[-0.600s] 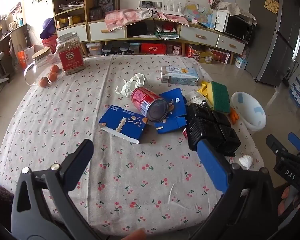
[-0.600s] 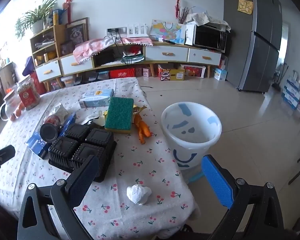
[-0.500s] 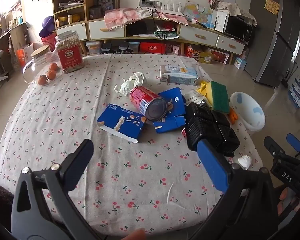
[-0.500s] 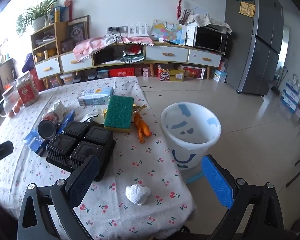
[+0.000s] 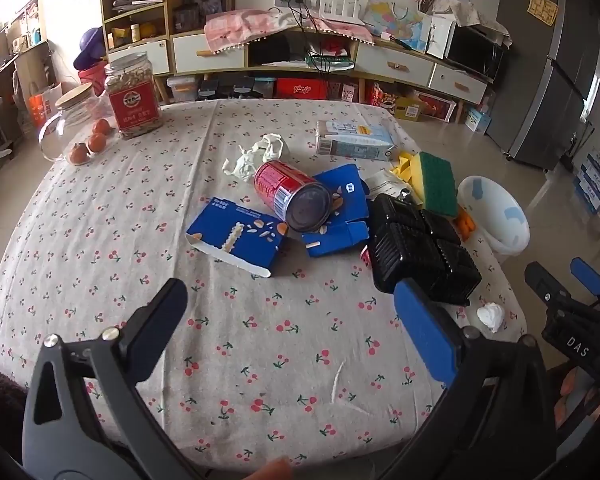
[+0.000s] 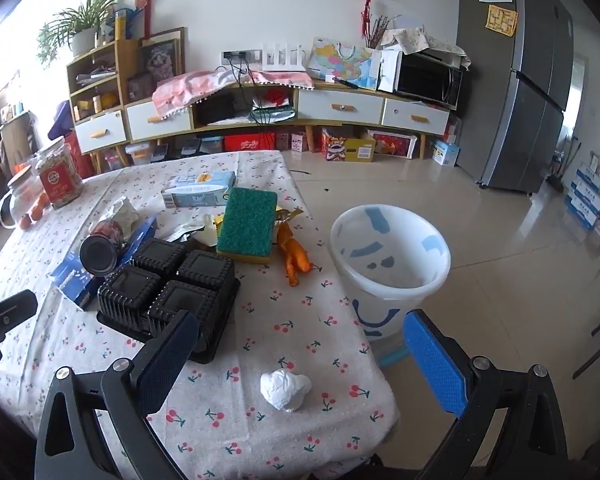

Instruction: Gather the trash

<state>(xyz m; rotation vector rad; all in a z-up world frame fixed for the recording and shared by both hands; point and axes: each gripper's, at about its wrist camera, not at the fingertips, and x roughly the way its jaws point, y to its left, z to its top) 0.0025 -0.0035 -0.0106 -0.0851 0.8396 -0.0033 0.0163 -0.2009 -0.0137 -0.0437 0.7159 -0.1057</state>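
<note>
Crumpled white paper ball (image 6: 285, 390): near bench (image 6: 260, 332) corner, beside white bin (image 6: 388, 264) (on floor off the bench edge). Red can (image 5: 292, 200), on its side across blue cartons (image 5: 236, 236), mid-bench; black tray (image 5: 420, 248) adjacent. Left gripper (image 5: 288, 320): jaws wide, holding nothing. Right gripper (image 6: 300, 352): jaws wide, holding nothing, above the ball.

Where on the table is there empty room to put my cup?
Bare cloth spreads before the blue box, and between it and the oat jar. It is crowded around the red can, black tray and sponge.
</note>
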